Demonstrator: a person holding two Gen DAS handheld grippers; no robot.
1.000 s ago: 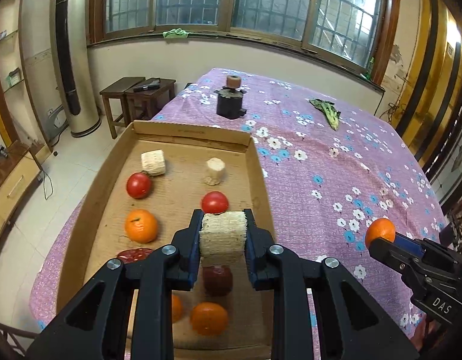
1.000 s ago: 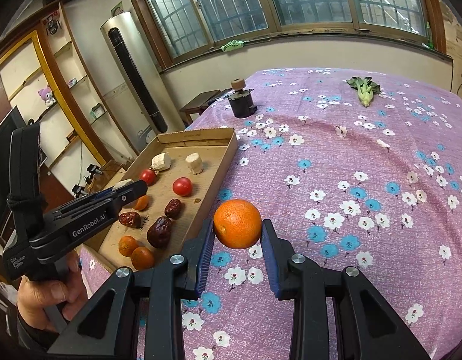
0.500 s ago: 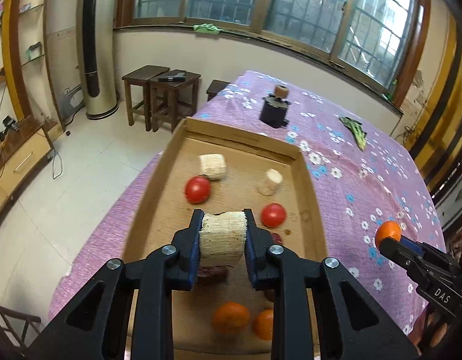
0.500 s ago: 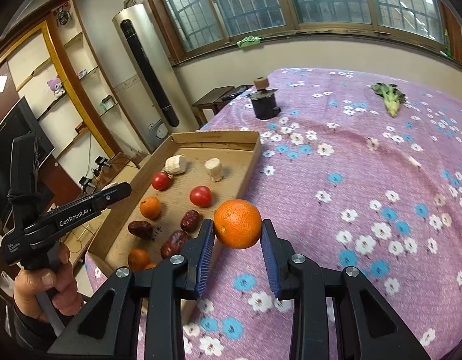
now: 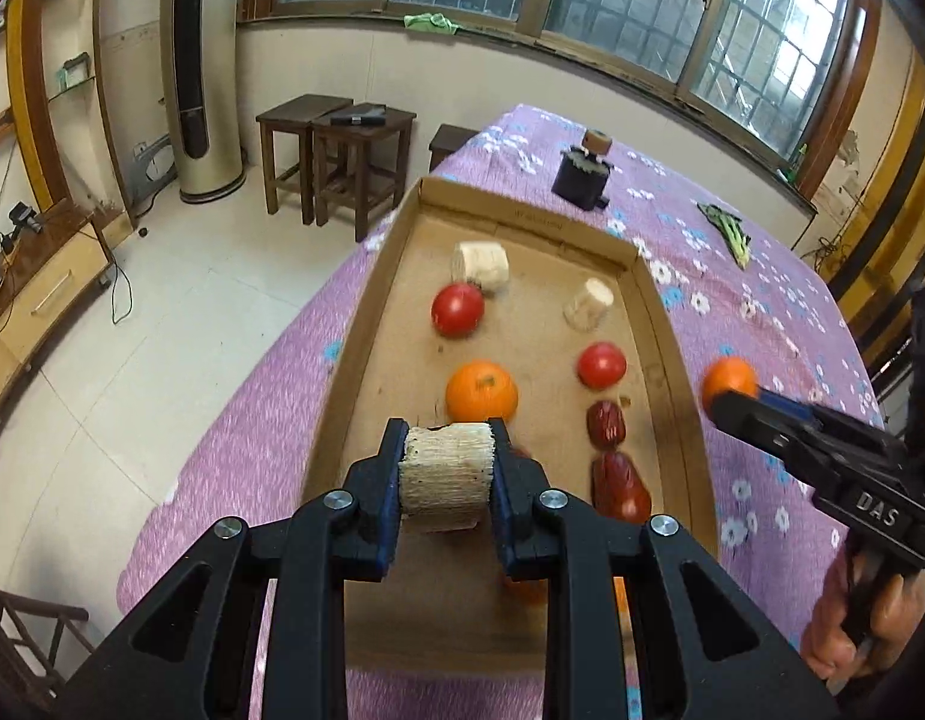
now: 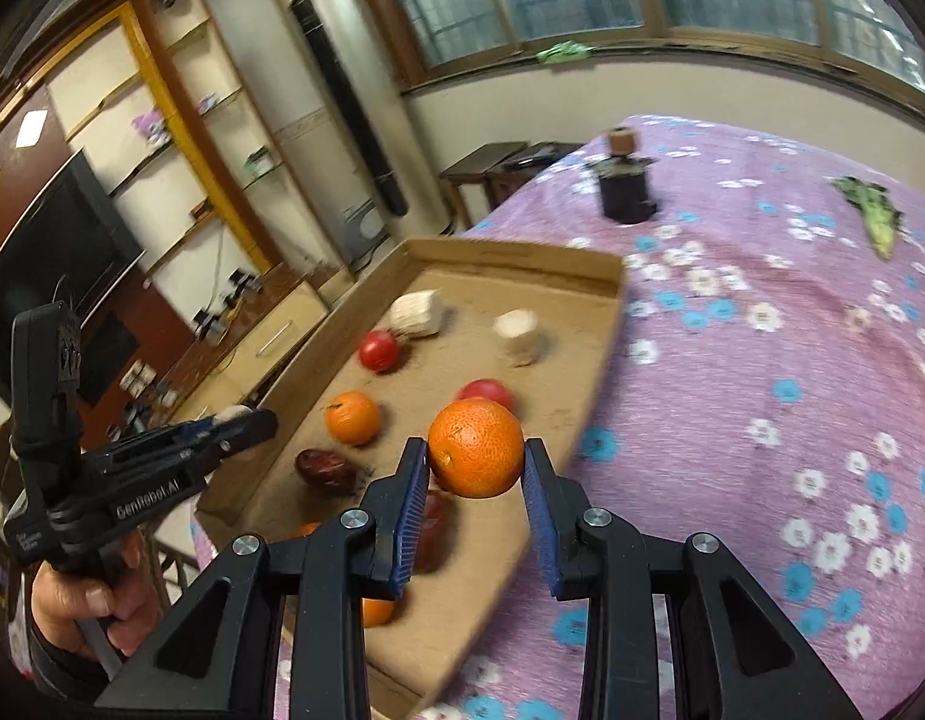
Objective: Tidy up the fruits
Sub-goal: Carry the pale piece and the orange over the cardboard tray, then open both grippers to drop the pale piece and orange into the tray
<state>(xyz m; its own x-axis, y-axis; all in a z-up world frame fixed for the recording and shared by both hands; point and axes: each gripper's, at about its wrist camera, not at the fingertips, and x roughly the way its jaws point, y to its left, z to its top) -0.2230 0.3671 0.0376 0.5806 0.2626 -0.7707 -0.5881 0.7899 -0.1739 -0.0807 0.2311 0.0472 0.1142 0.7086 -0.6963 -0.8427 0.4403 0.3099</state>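
My left gripper [image 5: 447,471] is shut on a pale corn-cob piece [image 5: 446,477] and holds it above the near left part of the cardboard tray [image 5: 348,360]. My right gripper [image 6: 475,468] is shut on an orange [image 6: 475,447] above the tray's right rim [image 6: 600,354]; it also shows in the left wrist view [image 5: 729,384]. In the tray lie two corn pieces [image 5: 480,264], two tomatoes [image 5: 458,310], an orange [image 5: 480,391], dark red dates [image 5: 606,423] and more oranges partly hidden behind my fingers.
The tray sits at the left edge of a table under a purple flowered cloth [image 6: 762,360]. A black jar with a cork [image 5: 585,177] and a green vegetable [image 5: 729,234] lie farther back. Wooden stools [image 5: 336,150] stand on the floor beyond.
Both grippers have moved left with their loads. The right gripper with the orange has come from over the cloth to over the tray's right rim. The left gripper has shifted toward the tray's left side.
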